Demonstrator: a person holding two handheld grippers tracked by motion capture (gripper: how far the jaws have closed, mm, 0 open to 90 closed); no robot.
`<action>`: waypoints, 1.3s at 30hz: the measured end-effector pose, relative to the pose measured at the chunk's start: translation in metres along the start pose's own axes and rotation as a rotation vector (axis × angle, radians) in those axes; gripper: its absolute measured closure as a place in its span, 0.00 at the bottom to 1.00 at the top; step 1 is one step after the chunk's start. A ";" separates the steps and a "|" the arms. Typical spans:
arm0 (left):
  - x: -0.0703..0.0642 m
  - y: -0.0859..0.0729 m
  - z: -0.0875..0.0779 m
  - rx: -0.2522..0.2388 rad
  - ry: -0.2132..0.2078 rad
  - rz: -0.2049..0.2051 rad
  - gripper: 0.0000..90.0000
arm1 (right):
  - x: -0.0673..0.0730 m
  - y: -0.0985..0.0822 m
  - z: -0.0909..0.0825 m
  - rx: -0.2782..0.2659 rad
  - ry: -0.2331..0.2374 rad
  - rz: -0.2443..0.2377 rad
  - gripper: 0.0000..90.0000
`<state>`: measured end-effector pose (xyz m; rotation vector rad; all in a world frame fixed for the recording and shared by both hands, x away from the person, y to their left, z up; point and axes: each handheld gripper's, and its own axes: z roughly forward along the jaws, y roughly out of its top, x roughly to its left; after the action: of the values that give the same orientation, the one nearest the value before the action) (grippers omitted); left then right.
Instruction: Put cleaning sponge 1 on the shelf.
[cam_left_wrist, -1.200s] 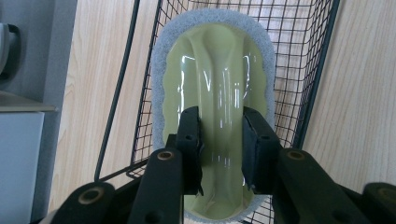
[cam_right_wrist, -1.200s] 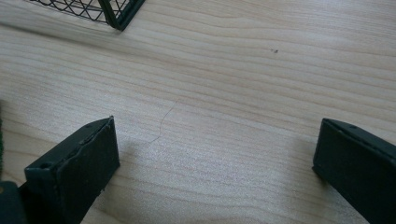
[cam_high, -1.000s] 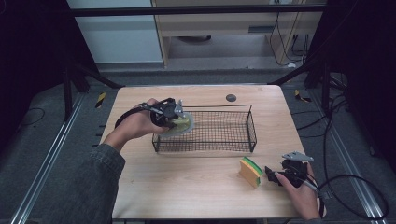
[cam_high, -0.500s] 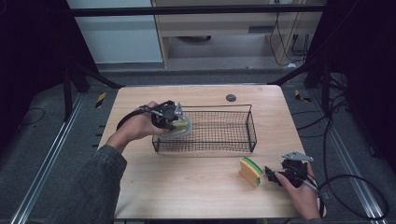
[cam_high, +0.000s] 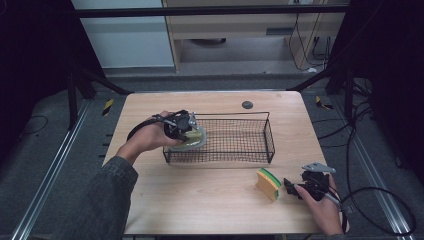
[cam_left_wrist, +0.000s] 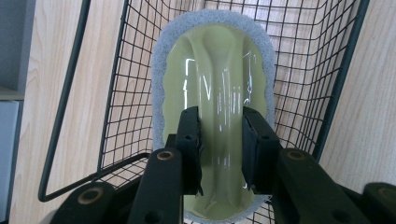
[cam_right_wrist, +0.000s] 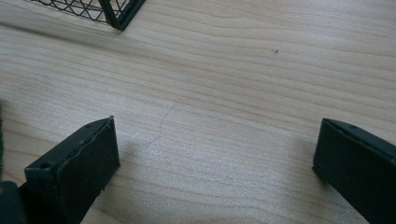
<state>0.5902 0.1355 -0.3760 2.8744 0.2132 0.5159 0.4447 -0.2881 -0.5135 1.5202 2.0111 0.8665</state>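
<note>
High view: the left gripper (cam_high: 192, 132) hangs over the near-left end of the wire basket (cam_high: 270, 142), clamped on a pale yellow-green scrubbing pad (cam_high: 196, 140). The right gripper (cam_high: 291, 186) rests low on the wooden table (cam_high: 200, 200), and a yellow and green sponge (cam_high: 268, 183) stands just beyond its tips.

Left gripper view: both black jaws pinch the glossy raised ridge of the scrubbing pad, its grey fuzzy rim fanning out ahead, basket mesh directly beyond. This looks like the drop-in step; next, lower and release inside the walls.

Right gripper view: jaws spread wide, nothing between them but bare wood, a basket corner far ahead. The sponge likely comes next.
</note>
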 end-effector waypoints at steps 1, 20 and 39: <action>0.000 -0.001 0.001 0.001 -0.002 0.002 0.78 | 0.000 0.000 0.000 0.000 -0.001 0.001 0.00; -0.001 -0.005 0.015 0.011 -0.035 -0.025 0.78 | 0.000 0.000 0.000 0.001 -0.001 0.000 0.01; -0.002 -0.007 0.021 0.011 -0.045 -0.052 0.71 | 0.000 0.000 0.000 0.000 -0.001 0.001 0.00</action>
<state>0.5948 0.1383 -0.3972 2.8796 0.2839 0.4409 0.4447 -0.2880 -0.5135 1.5215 2.0105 0.8658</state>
